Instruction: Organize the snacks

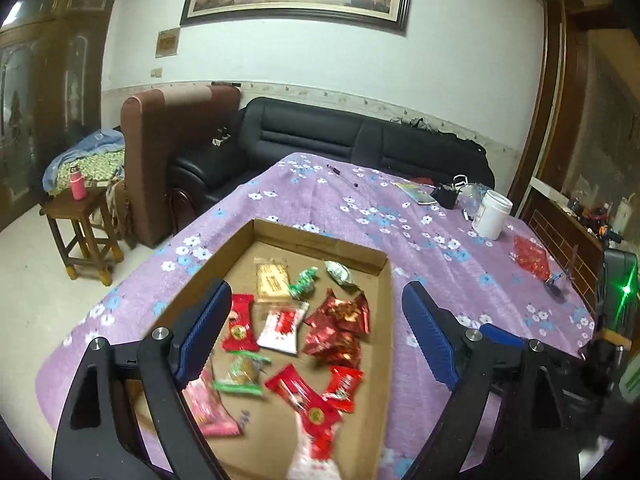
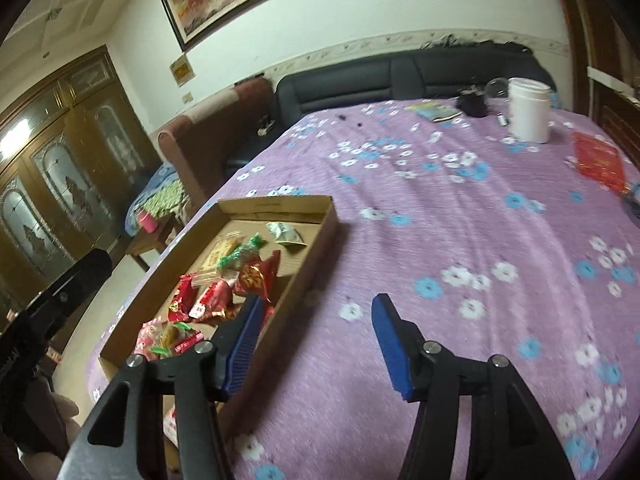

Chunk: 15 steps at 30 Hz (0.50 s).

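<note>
Purple floral worktop (image 2: 460, 240) carries the cardboard tray (image 1: 384, 300) of snacks (image 1: 336, 328) beneath the spread, empty left tool (image 1: 316, 316), while the spread right tool (image 2: 316, 312) hangs just right of it.

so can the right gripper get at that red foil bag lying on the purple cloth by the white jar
Probably yes. The right gripper is open over bare purple floral cloth, and nothing stands between it and the red foil bag, beside the white plastic jar.

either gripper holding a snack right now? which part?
Nothing held. Left gripper open above the cardboard tray; right gripper open over the purple cloth.
</note>
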Each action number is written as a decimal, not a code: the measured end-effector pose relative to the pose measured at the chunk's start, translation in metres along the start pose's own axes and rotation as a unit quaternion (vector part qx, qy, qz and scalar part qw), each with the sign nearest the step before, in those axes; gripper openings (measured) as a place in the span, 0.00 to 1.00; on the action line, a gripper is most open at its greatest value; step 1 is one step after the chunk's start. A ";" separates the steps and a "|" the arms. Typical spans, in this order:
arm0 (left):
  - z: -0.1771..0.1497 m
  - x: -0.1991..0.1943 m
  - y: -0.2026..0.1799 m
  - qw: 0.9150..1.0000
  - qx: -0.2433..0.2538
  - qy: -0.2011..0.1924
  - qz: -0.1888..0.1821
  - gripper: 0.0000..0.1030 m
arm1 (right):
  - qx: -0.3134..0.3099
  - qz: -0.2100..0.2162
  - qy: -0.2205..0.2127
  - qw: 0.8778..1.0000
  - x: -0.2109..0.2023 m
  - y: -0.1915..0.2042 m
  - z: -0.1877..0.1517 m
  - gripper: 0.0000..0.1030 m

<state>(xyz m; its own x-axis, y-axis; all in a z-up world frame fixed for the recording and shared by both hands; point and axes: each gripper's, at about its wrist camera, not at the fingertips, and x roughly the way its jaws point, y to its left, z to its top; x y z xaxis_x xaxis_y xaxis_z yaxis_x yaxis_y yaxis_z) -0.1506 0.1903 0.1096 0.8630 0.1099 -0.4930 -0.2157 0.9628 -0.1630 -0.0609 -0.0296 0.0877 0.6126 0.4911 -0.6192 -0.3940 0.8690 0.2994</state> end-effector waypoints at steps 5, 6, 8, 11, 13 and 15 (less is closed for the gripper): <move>-0.011 0.003 -0.016 0.999 0.027 0.025 0.037 0.85 | -0.019 -0.016 -0.005 1.000 -0.010 0.005 -0.017 0.63; -0.013 0.002 -0.019 0.998 0.030 0.026 0.042 0.85 | -0.023 -0.017 -0.005 1.000 -0.011 0.006 -0.020 0.63; -0.017 0.000 -0.025 0.997 0.043 0.025 0.052 0.85 | -0.029 -0.018 -0.006 0.999 -0.015 0.008 -0.025 0.64; -0.024 -0.005 -0.033 0.996 0.061 0.024 0.063 0.85 | -0.041 -0.022 -0.007 0.999 -0.019 0.011 -0.031 0.67; -0.027 -0.006 -0.036 0.995 0.069 0.026 0.065 0.85 | -0.050 -0.027 -0.008 0.998 -0.021 0.015 -0.035 0.69; -0.029 -0.006 -0.037 0.995 0.071 0.033 0.065 0.85 | -0.058 -0.033 -0.009 0.998 -0.023 0.017 -0.038 0.69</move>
<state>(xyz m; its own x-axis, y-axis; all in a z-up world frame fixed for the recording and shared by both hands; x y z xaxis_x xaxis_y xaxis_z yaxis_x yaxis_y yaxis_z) -0.1608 0.1465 0.0933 0.7998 0.2237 -0.5570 -0.2525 0.9673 0.0259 -0.1078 -0.0279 0.0789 0.6520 0.4352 -0.6209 -0.4291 0.8869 0.1711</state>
